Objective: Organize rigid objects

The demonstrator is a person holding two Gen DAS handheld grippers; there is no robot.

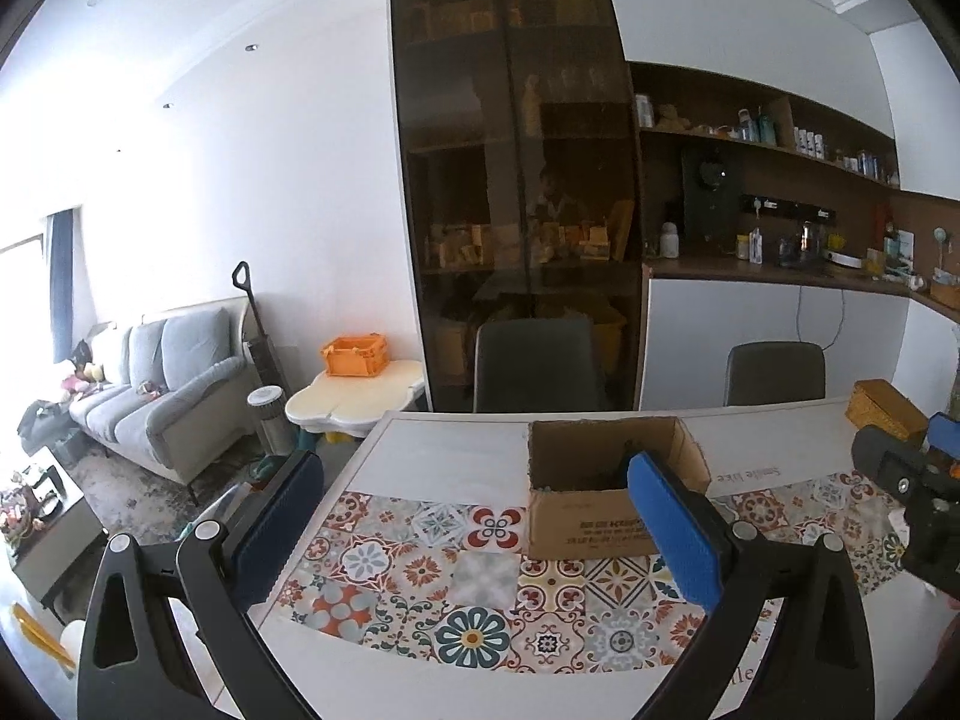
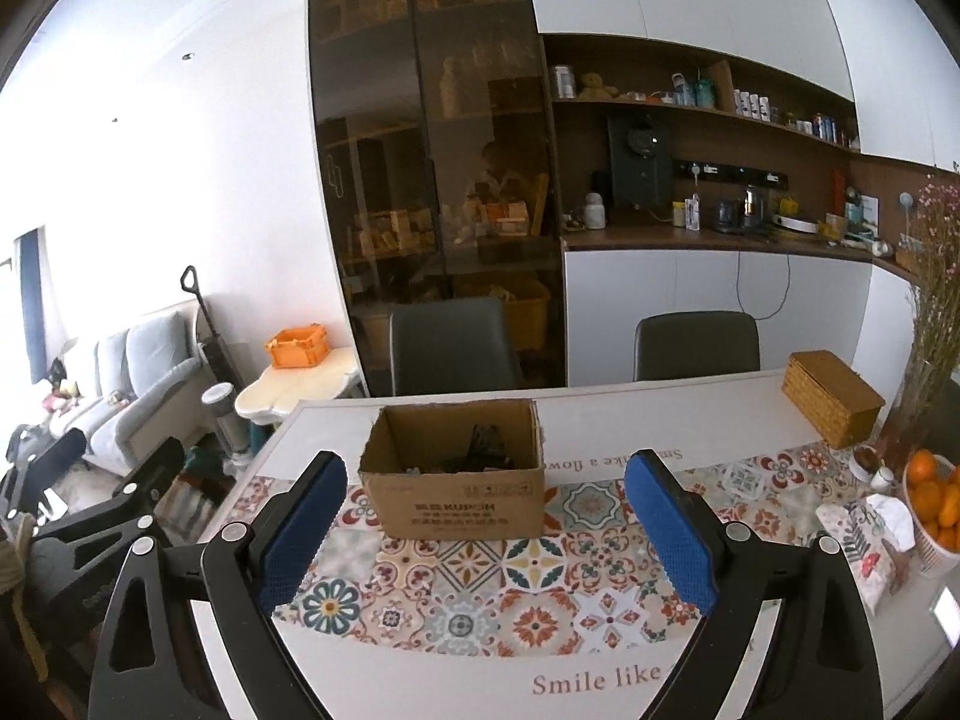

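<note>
An open cardboard box [image 1: 591,516] [image 2: 459,504] stands on the patterned tablecloth [image 2: 540,564], with dark objects lying inside it that I cannot make out. My left gripper [image 1: 474,504] is open with nothing between its blue pads; the box sits ahead, toward its right finger [image 1: 666,534]. Over the near table hovers my right gripper [image 2: 486,516], open and empty, with the box straight ahead between its fingers. The right gripper's black body [image 1: 912,492] shows at the right edge of the left wrist view. At the left edge of the right wrist view I see the left gripper's body [image 2: 108,504].
A woven lidded box [image 2: 831,399] [image 1: 888,411] sits at the table's far right. A bowl of oranges [image 2: 933,498], a tissue pack [image 2: 870,528] and dried flowers [image 2: 936,300] crowd the right edge. Two grey chairs [image 2: 450,342] stand behind the table. The table's left edge [image 1: 336,498] drops to the floor.
</note>
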